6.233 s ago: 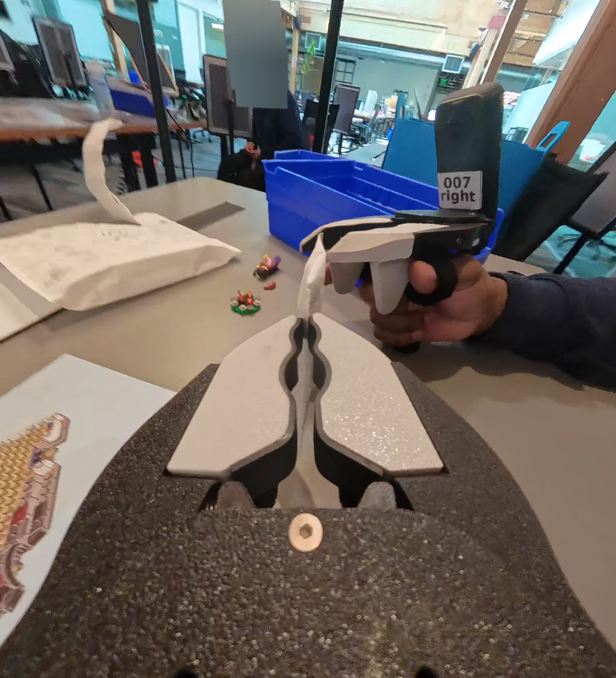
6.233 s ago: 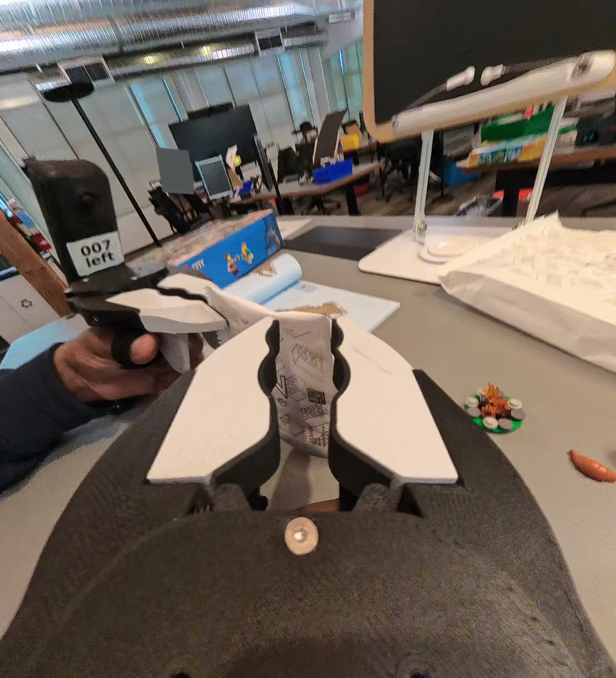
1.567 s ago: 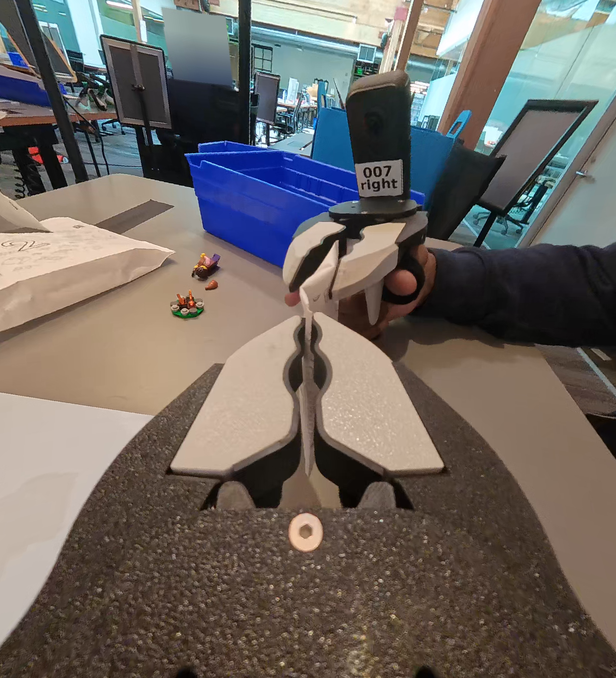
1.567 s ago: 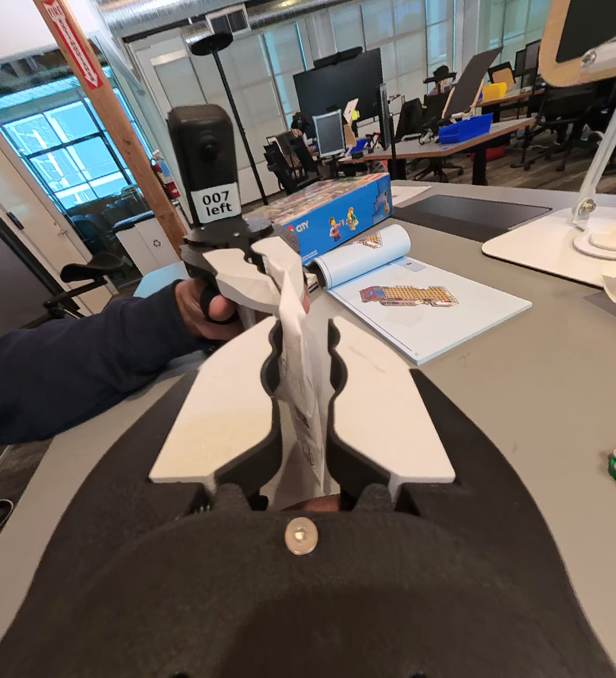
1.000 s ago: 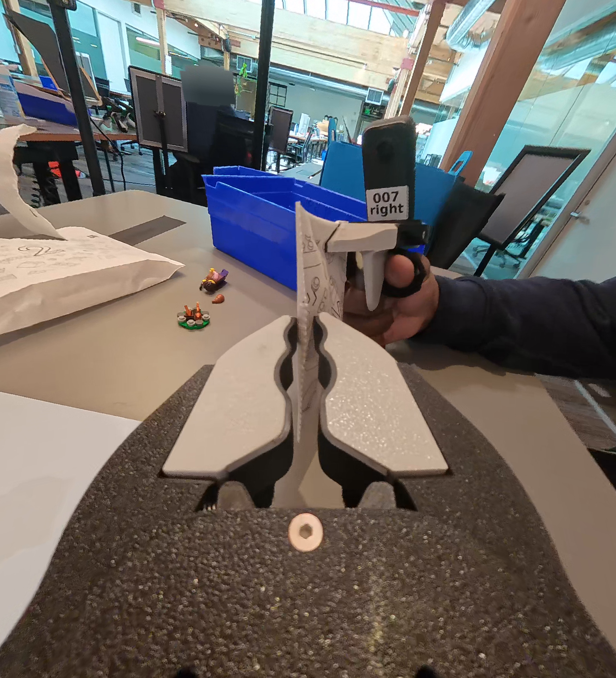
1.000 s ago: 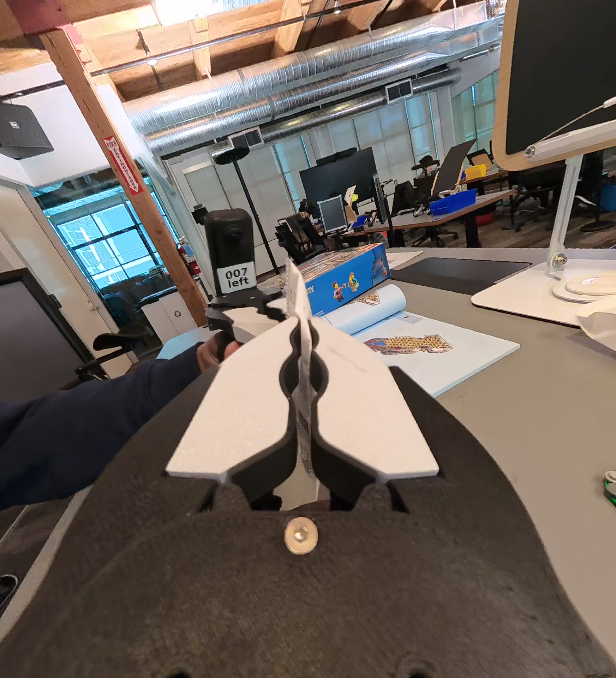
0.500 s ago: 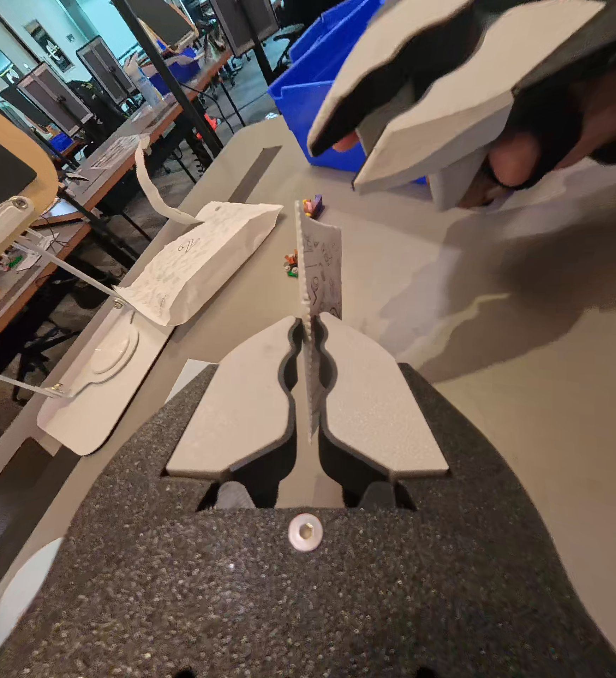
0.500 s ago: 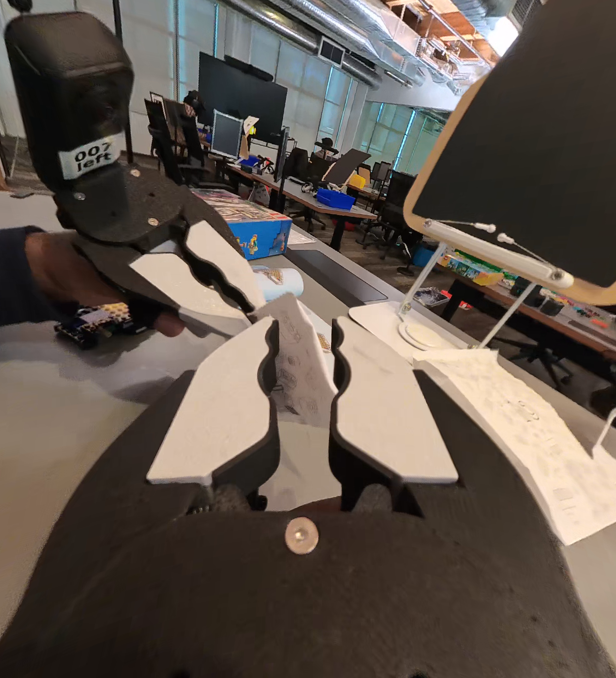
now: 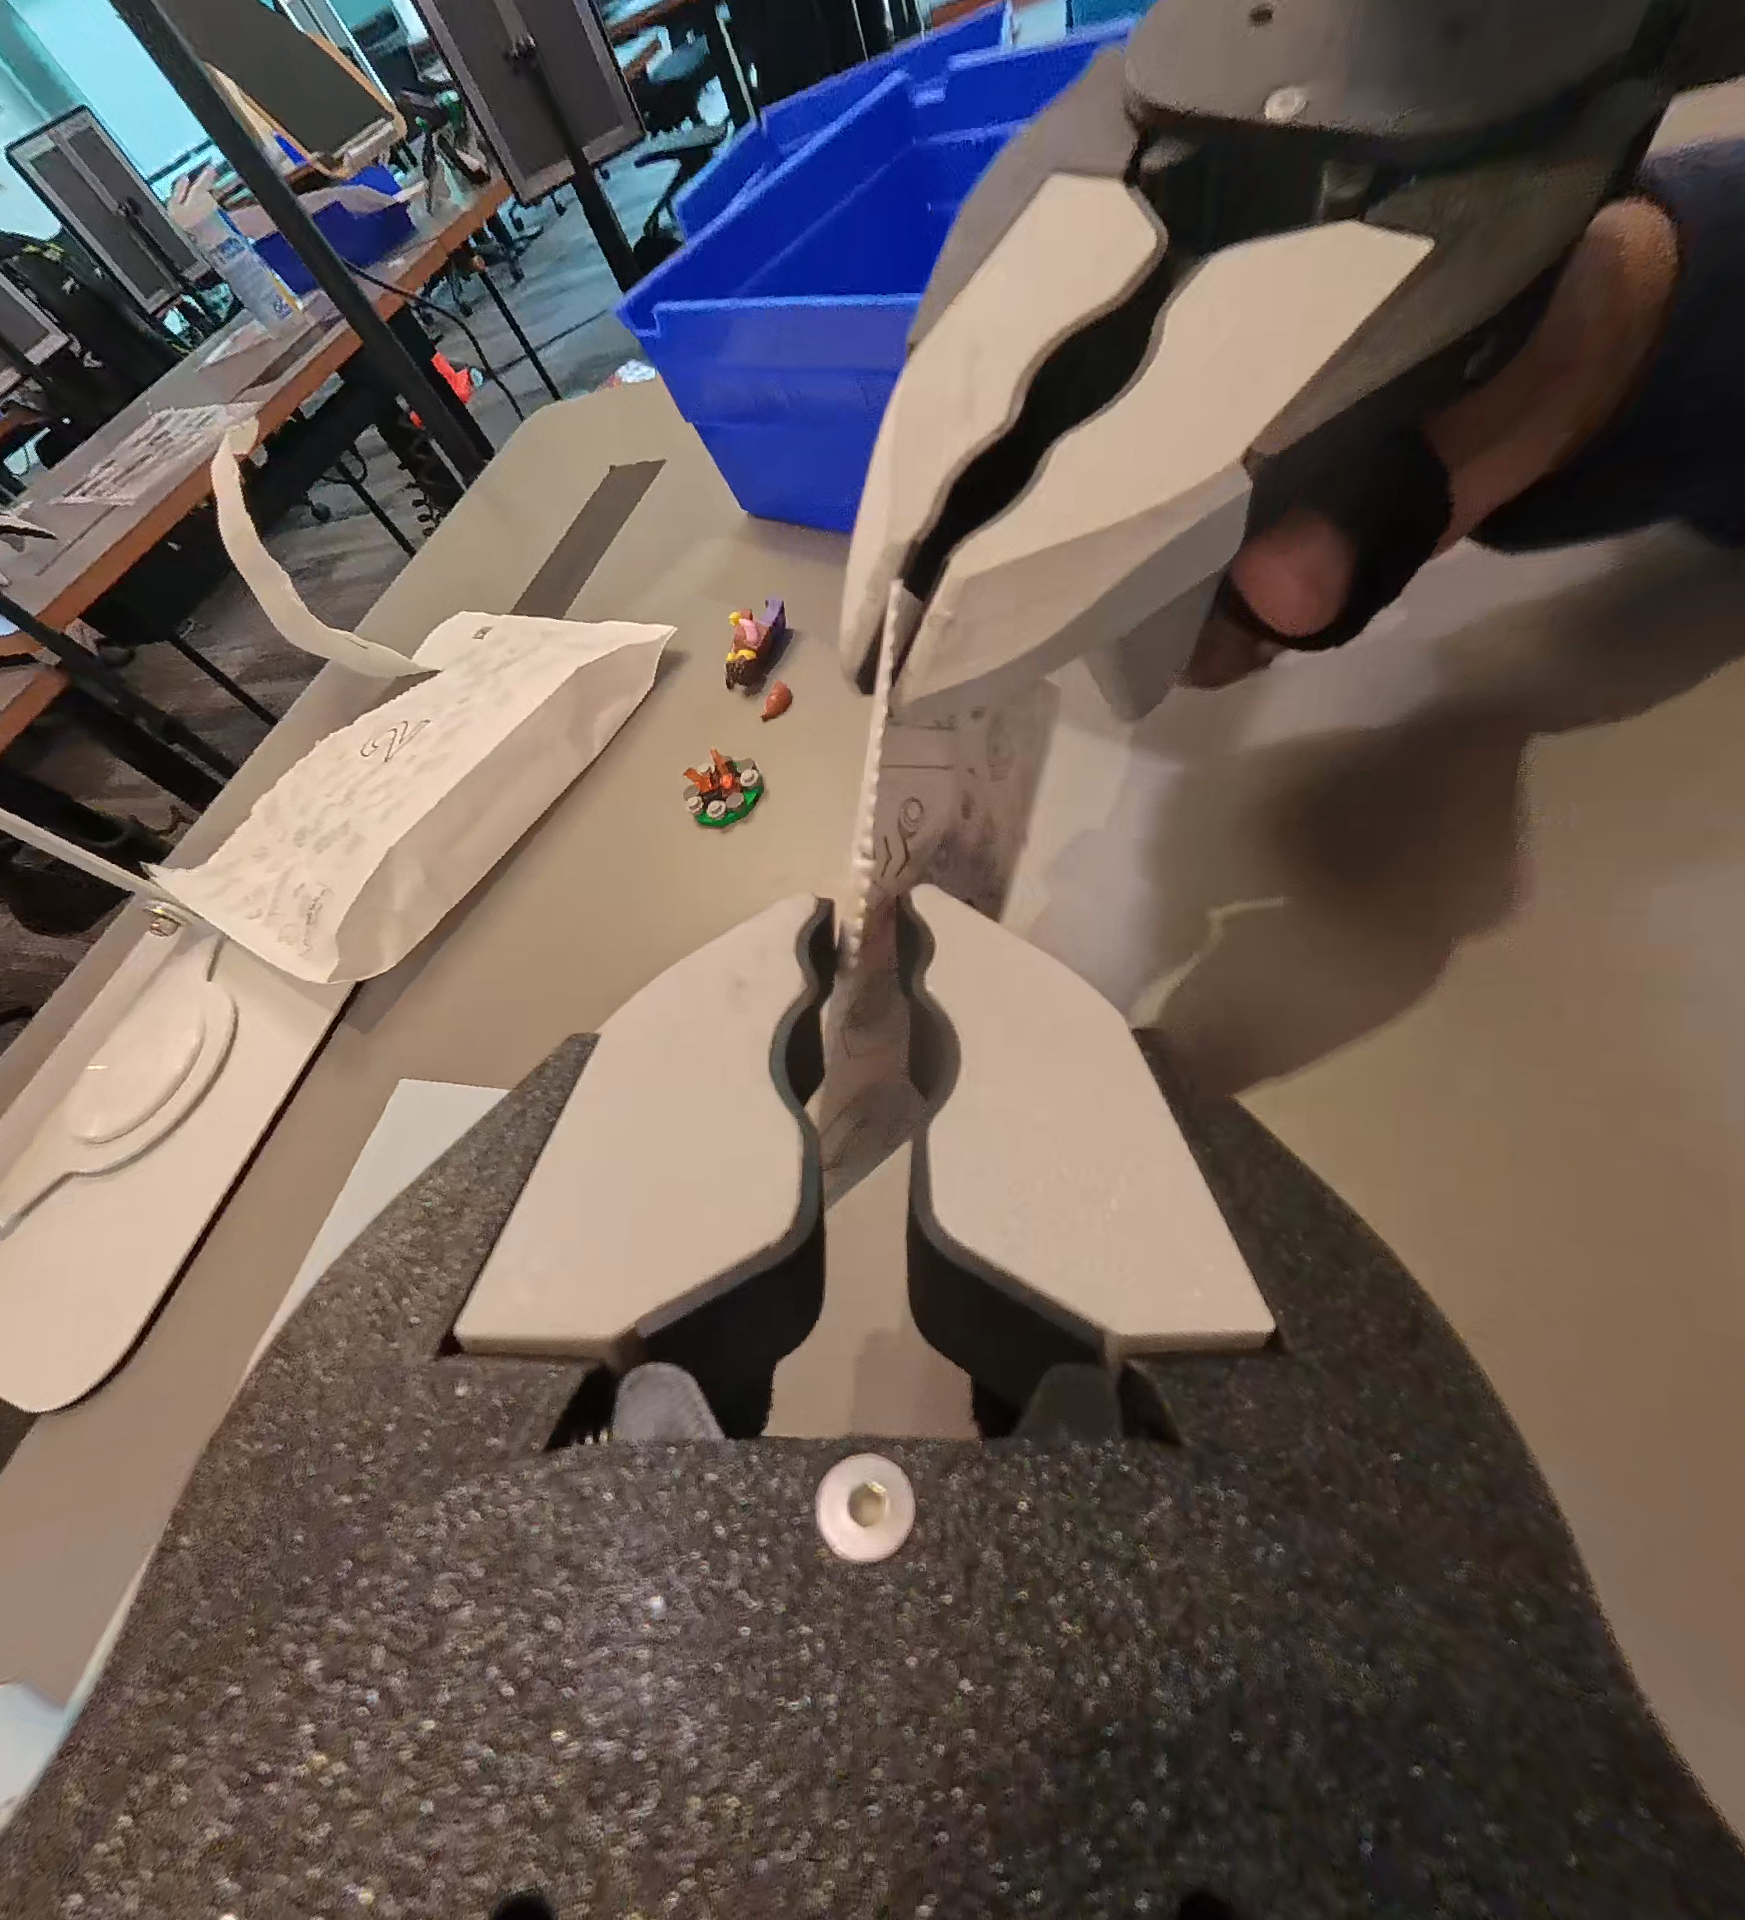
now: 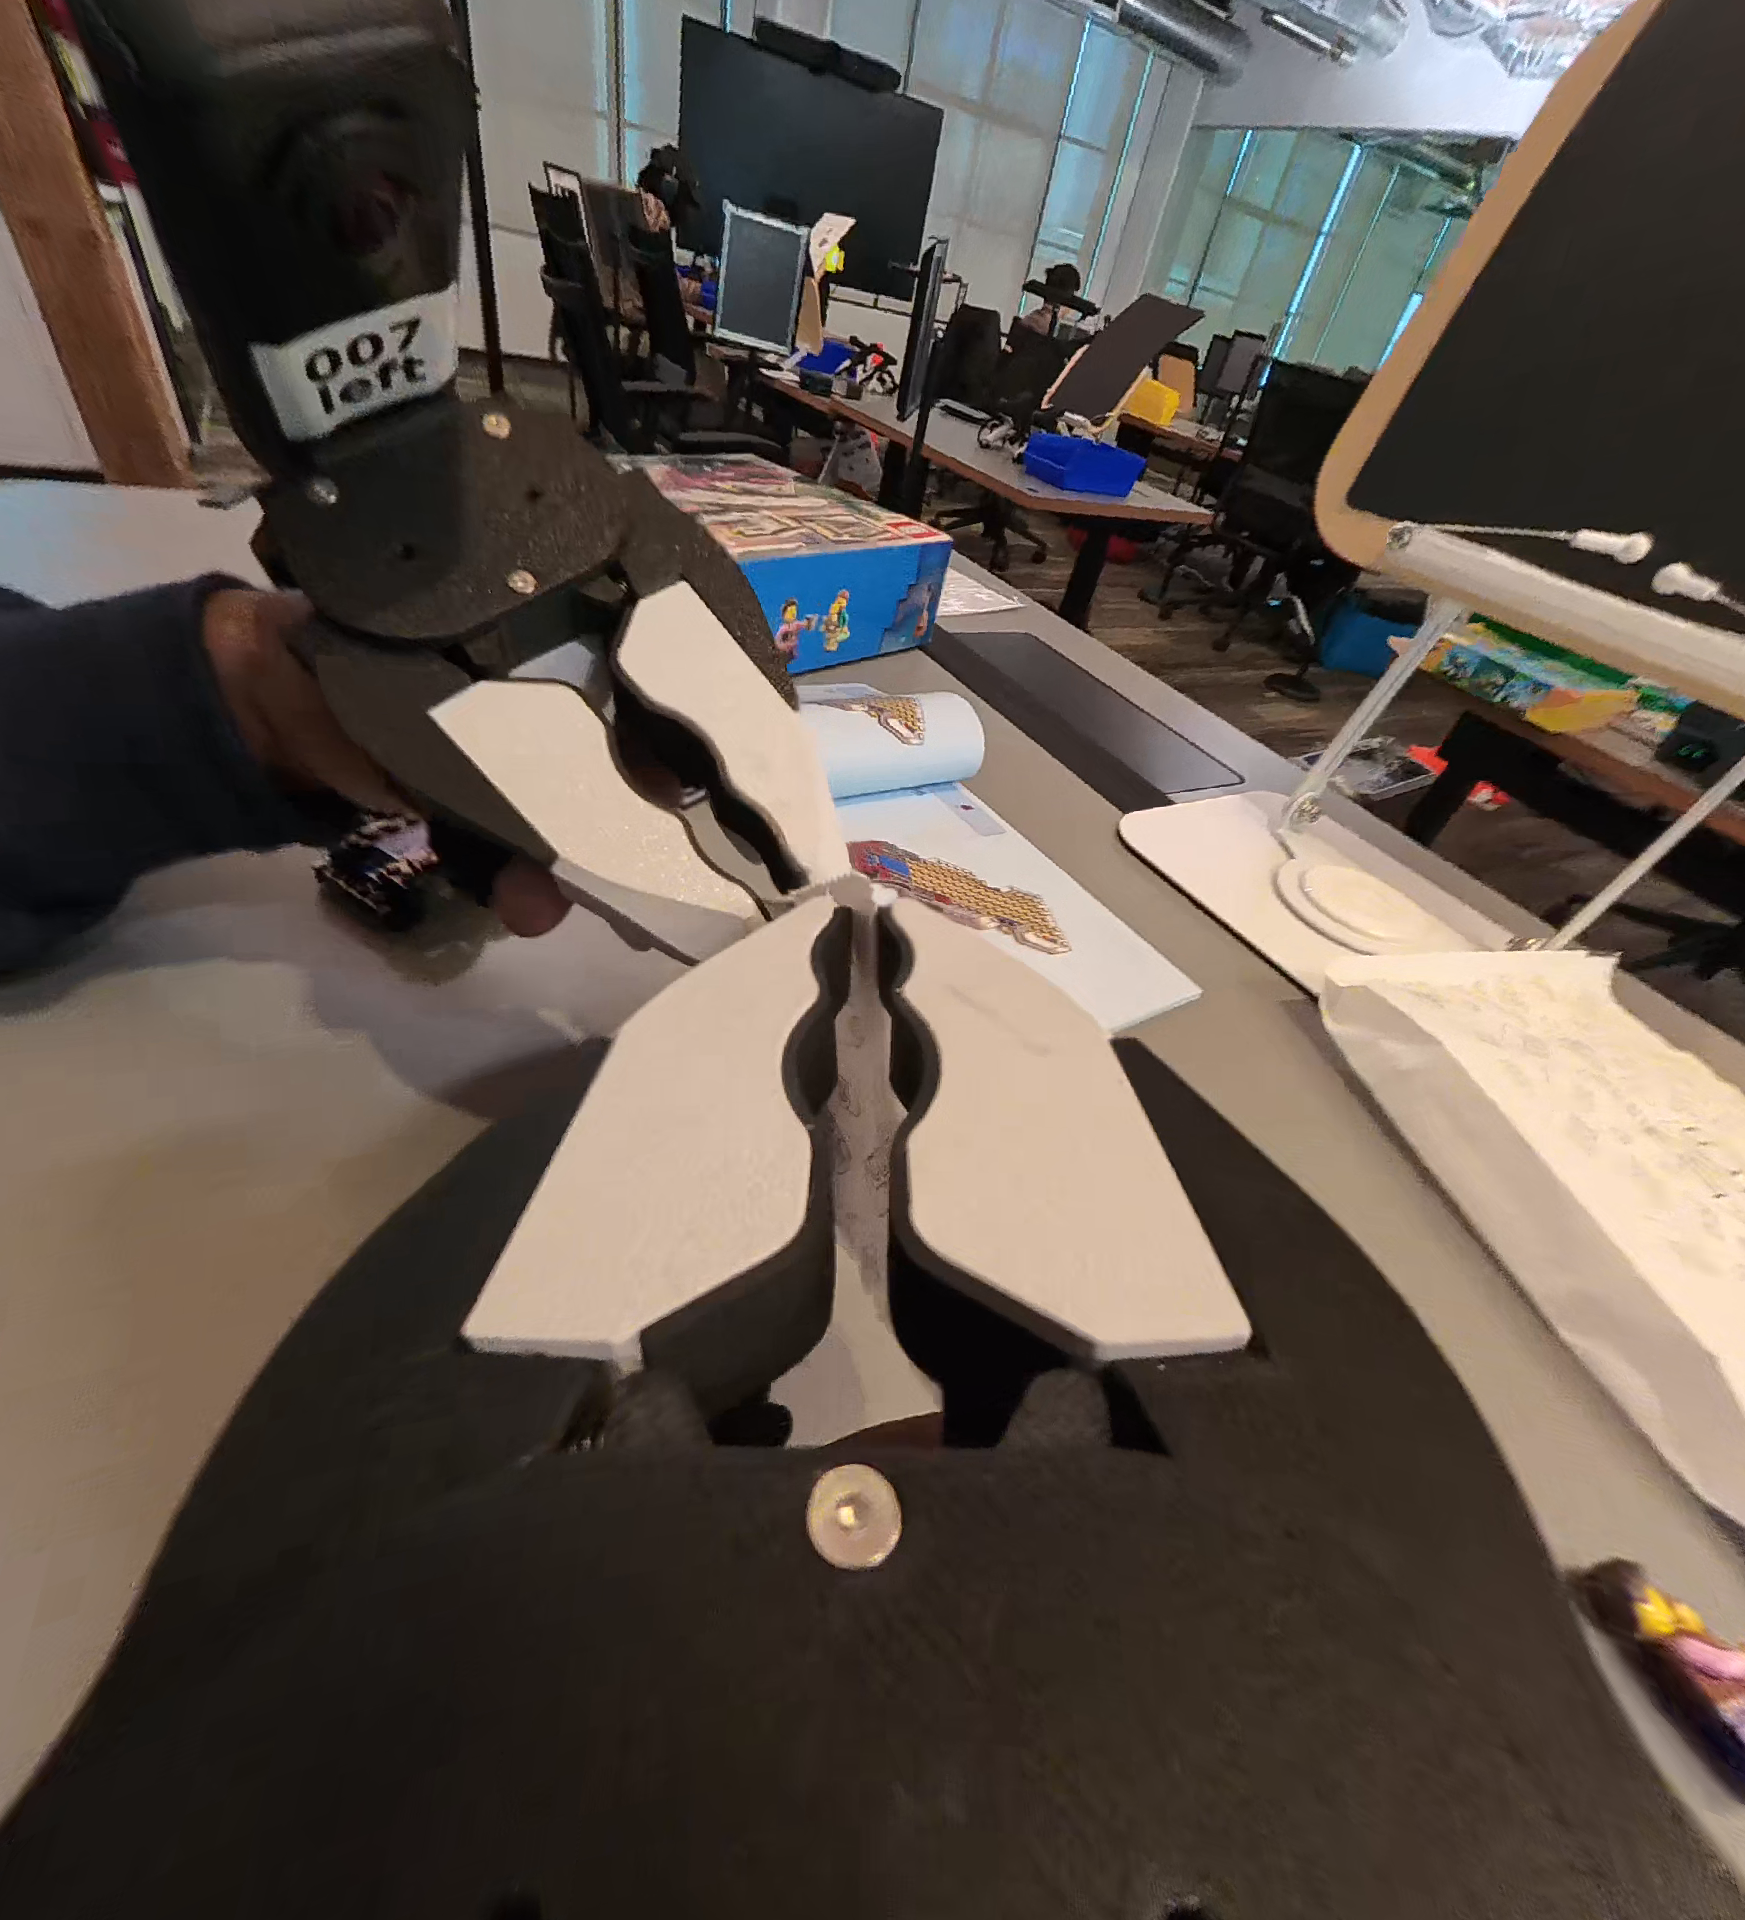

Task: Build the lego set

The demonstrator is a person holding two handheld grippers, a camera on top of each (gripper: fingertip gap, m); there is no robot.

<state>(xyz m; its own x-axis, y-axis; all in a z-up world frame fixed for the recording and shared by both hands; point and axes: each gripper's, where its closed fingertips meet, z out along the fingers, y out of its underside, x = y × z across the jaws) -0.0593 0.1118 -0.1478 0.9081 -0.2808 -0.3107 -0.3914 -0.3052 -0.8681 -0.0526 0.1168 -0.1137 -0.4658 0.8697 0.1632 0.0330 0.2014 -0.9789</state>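
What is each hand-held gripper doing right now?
Left hand-held gripper: shut on the small white printed paper bag.
Right hand-held gripper: shut on the same bag.

The grey table [image 9: 1470,1299] has a big white paper bag [image 9: 411,790] lying at about ten o'clock, with a flat white stand base [image 9: 109,1122] just beside it at nine. Near the middle sit a small green toy campfire [image 9: 722,792], a tiny brown piece [image 9: 776,702] and a purple toy figure [image 9: 756,642]. A blue bin [image 9: 806,343] is at twelve, and an open booklet [image 10: 1003,914] and a blue box [image 10: 837,592] lie at the far side in the right wrist view.
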